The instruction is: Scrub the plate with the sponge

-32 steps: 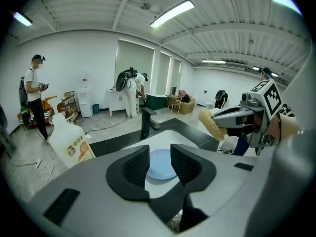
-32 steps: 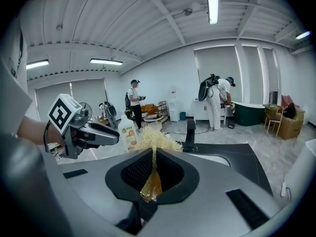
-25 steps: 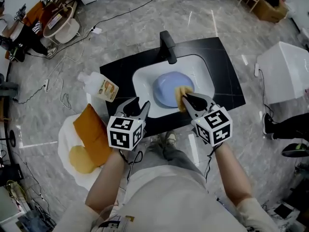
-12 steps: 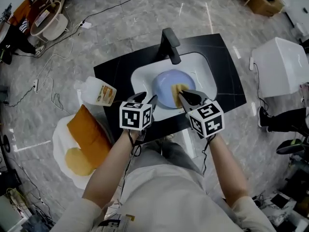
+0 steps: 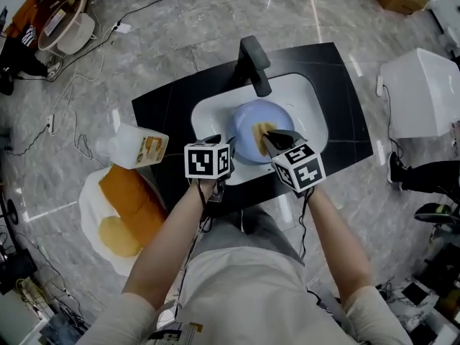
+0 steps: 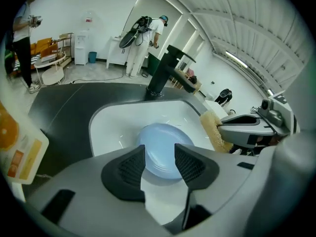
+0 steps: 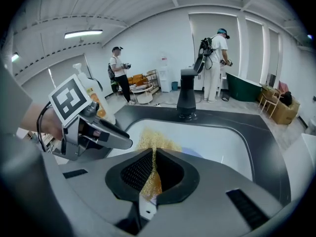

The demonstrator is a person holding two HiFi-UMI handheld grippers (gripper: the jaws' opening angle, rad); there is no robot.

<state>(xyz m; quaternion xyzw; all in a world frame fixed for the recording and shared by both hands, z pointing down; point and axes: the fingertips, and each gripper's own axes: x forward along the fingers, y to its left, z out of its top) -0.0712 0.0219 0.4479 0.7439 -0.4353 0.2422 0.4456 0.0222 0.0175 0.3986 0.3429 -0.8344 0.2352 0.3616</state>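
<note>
A light blue plate [image 5: 255, 121] lies in the white sink [image 5: 302, 103], also seen in the left gripper view as the plate [image 6: 157, 141]. My right gripper [image 5: 269, 139] is shut on a yellow sponge [image 5: 263, 131], which it holds over the plate's near right part. In the right gripper view the sponge [image 7: 154, 141] is pinched thin between the pads of the gripper [image 7: 153, 172]. My left gripper [image 5: 221, 144] hovers at the sink's near left rim. Its jaws stand open over the plate's near edge with nothing between them [image 6: 159, 154]. The sponge [image 6: 213, 130] shows at its right.
A black faucet [image 5: 253, 63] stands behind the sink on the black counter [image 5: 165, 110]. A soap bottle [image 5: 133, 146] lies at the counter's left edge. Orange cloths [image 5: 128, 200] sit on a white stand lower left. A white box [image 5: 424, 92] stands at right.
Both grippers have moved forward toward the sink. The left one came in from the counter's front to the sink rim, and the sponge now sits further over the plate.
</note>
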